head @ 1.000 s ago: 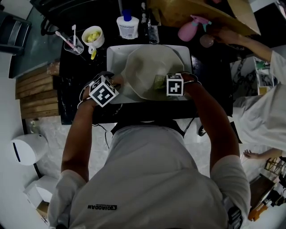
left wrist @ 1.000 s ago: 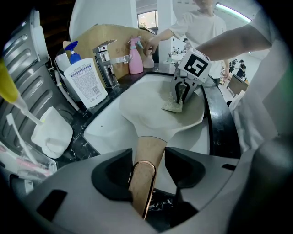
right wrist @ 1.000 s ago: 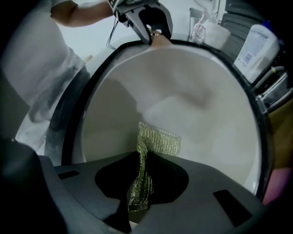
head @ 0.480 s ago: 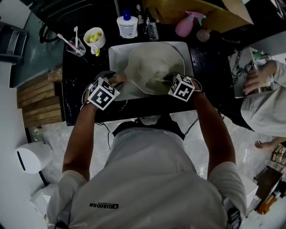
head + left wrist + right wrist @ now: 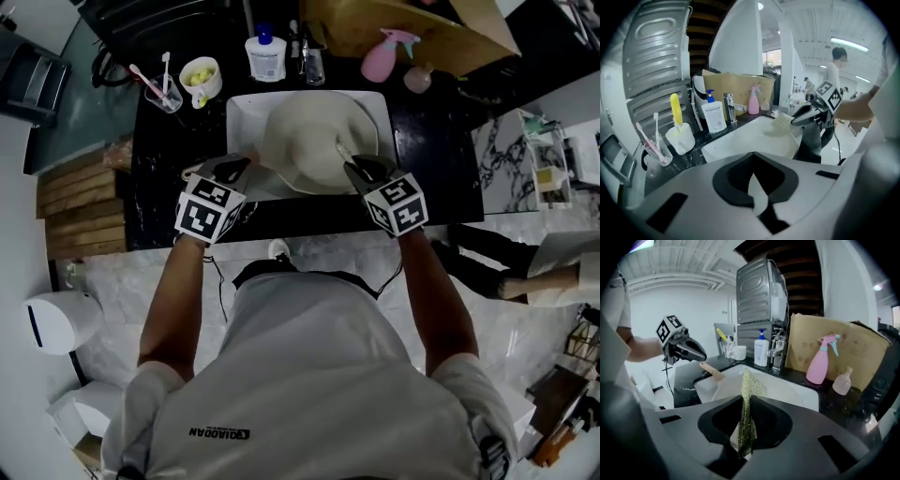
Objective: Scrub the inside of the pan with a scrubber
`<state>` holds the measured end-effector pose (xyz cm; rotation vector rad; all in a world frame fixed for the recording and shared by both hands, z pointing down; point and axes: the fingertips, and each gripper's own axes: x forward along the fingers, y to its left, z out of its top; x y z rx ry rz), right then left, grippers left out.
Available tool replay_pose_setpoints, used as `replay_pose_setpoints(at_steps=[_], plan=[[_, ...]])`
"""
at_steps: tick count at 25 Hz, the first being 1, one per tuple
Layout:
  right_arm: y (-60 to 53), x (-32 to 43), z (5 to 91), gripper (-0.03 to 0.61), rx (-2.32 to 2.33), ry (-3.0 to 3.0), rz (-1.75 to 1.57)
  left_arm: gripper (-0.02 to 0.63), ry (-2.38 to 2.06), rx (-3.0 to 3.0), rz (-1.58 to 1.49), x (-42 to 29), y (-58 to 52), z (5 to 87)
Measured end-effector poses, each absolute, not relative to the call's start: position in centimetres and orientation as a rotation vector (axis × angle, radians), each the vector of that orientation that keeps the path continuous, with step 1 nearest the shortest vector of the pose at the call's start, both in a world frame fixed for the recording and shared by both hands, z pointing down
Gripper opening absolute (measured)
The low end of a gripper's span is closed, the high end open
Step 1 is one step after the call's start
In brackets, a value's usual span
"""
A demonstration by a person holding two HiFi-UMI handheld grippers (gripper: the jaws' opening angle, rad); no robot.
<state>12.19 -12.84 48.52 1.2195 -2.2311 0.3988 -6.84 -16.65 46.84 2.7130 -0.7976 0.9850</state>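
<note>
A wide pale pan lies in the white sink, its wooden handle pointing to the sink's left edge. My left gripper hovers just above that handle without touching it. Its jaws have just closed and stand shut with nothing between them. My right gripper is raised over the pan's near right rim, shut on a glittery mesh scrubber. The scrubber hangs clear of the pan.
Behind the sink stand a pump bottle, a faucet, a pink spray bottle and a cardboard box. A toothbrush cup and a white mug sit at back left. Another person stands on the right.
Both grippers rose and drew back to the sink's near edge. The right one rolled and lifted the scrubber out of the pan. The left gripper's jaws closed, off the handle.
</note>
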Motion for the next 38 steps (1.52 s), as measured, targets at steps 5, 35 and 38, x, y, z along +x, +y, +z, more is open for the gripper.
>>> replay_pose_setpoints(at_steps=[5, 35, 38], plan=[[-8.9, 13.5, 45.2, 0.081, 1.311, -2.35, 0.436, 0.014, -0.895, 2.664, 0.813, -4.6, -12.3, 44.6], [14.5, 16.6, 38.3, 0.078, 1.363, -2.597, 0.428, 0.014, -1.1, 2.609, 0.494, 1.2, 12.7, 38.5], [15.1, 15.9, 38.0, 0.078, 1.392, -2.597, 0.457, 0.014, -1.095, 2.613, 0.473, 0.6, 13.0, 38.2]])
